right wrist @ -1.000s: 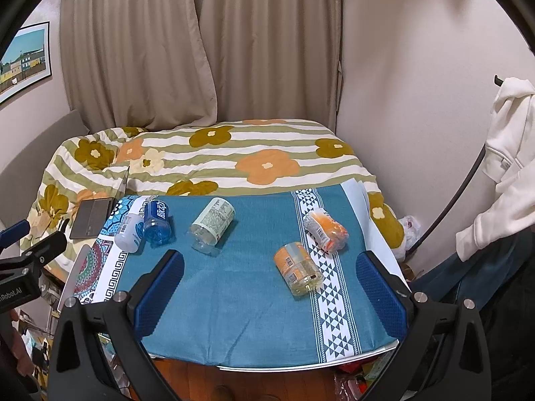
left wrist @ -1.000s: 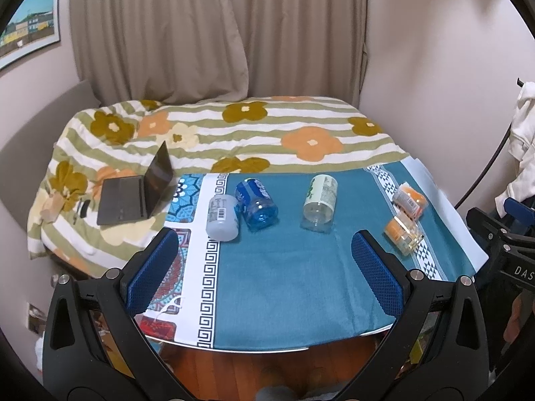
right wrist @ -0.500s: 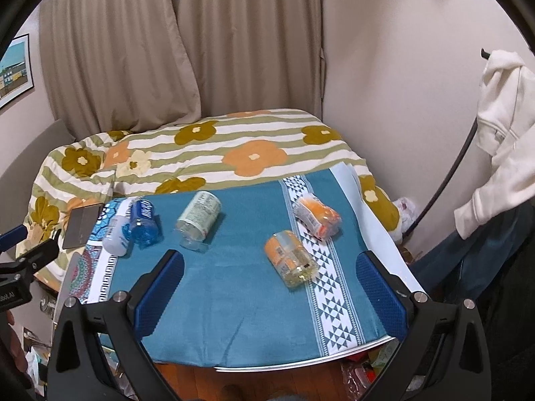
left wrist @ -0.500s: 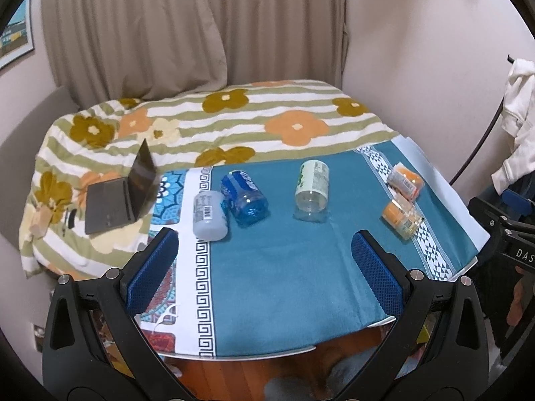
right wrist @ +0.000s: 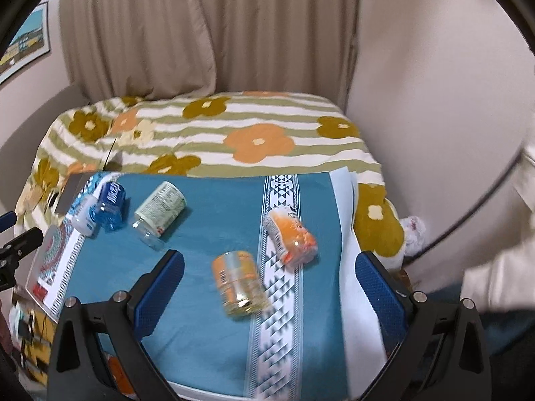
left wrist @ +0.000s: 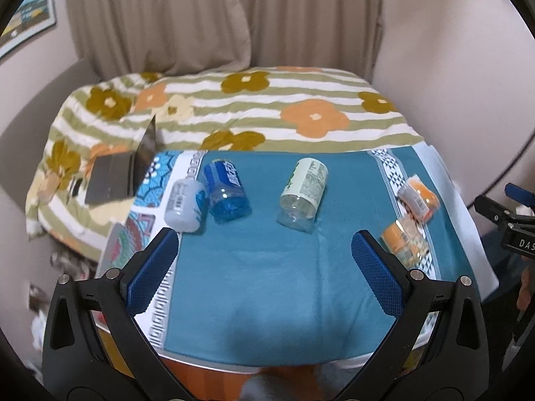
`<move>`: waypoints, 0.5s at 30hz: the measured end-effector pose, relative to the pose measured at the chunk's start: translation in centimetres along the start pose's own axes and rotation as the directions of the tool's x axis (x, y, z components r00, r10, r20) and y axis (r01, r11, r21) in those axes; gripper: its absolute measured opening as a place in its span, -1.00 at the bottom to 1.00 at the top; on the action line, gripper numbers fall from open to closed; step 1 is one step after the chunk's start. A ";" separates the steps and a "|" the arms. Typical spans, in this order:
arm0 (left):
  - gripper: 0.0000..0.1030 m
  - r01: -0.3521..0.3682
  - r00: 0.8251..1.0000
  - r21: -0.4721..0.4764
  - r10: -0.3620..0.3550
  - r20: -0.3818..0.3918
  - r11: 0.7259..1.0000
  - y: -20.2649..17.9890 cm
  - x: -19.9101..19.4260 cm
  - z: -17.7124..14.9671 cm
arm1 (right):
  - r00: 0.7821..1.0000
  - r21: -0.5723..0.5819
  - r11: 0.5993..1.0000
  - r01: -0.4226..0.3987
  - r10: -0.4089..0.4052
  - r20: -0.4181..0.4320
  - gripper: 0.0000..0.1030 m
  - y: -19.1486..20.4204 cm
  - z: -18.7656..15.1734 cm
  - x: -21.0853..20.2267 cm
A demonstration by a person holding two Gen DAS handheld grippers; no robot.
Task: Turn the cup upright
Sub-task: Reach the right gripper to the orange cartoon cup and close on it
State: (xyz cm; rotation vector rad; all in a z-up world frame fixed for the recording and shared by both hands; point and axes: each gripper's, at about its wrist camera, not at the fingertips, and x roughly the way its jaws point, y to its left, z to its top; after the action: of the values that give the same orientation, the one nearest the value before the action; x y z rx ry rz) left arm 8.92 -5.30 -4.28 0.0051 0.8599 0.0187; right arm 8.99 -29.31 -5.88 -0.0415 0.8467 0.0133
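Note:
Several cups lie on their sides on a teal tablecloth [left wrist: 267, 284]. From the left: a white cup [left wrist: 185, 205], a blue cup [left wrist: 227, 190], a green-labelled clear cup [left wrist: 302, 188], and two orange cups [left wrist: 404, 242] [left wrist: 418, 197]. In the right wrist view the near orange cup [right wrist: 239, 289] lies between my fingers, the far orange cup [right wrist: 291, 235] beyond it, and the green-labelled cup [right wrist: 158, 210] to the left. My left gripper [left wrist: 265, 260] is open and empty above the cloth's near half. My right gripper [right wrist: 269, 282] is open and empty.
An open laptop [left wrist: 123, 170] lies on the flowered bed cover [left wrist: 267, 113] left of the table. Curtains and walls stand behind. The other gripper's body [left wrist: 511, 220] shows at the right edge. White clothing [right wrist: 501, 250] hangs at the right.
Both grippers have moved forward and closer to the table, so the cups look larger. The right gripper now has the near orange cup between its open fingers. No cup has moved.

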 end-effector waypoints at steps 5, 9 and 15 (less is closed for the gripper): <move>1.00 -0.056 0.998 -0.080 0.054 -0.034 0.995 -2.3 2.4 0.0 | 0.997 -0.124 0.991 -0.041 0.032 -0.072 0.97 -2.2 1.9 4.5; 1.00 -0.105 0.991 -0.114 0.095 -0.090 0.988 -3.9 5.0 -0.5 | 0.990 -0.217 0.972 -0.090 0.062 -0.129 0.87 -3.2 2.9 8.6; 1.00 -0.138 0.982 -0.160 0.114 -0.150 0.977 -5.7 8.0 -1.7 | 0.965 -0.269 0.944 -0.189 0.127 -0.230 0.77 -4.2 2.9 14.1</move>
State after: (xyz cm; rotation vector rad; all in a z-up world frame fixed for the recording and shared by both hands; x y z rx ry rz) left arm 12.88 -10.85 -11.51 -0.1030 0.9959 0.2136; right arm 20.68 -33.43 -14.39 -0.2536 1.0534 0.2902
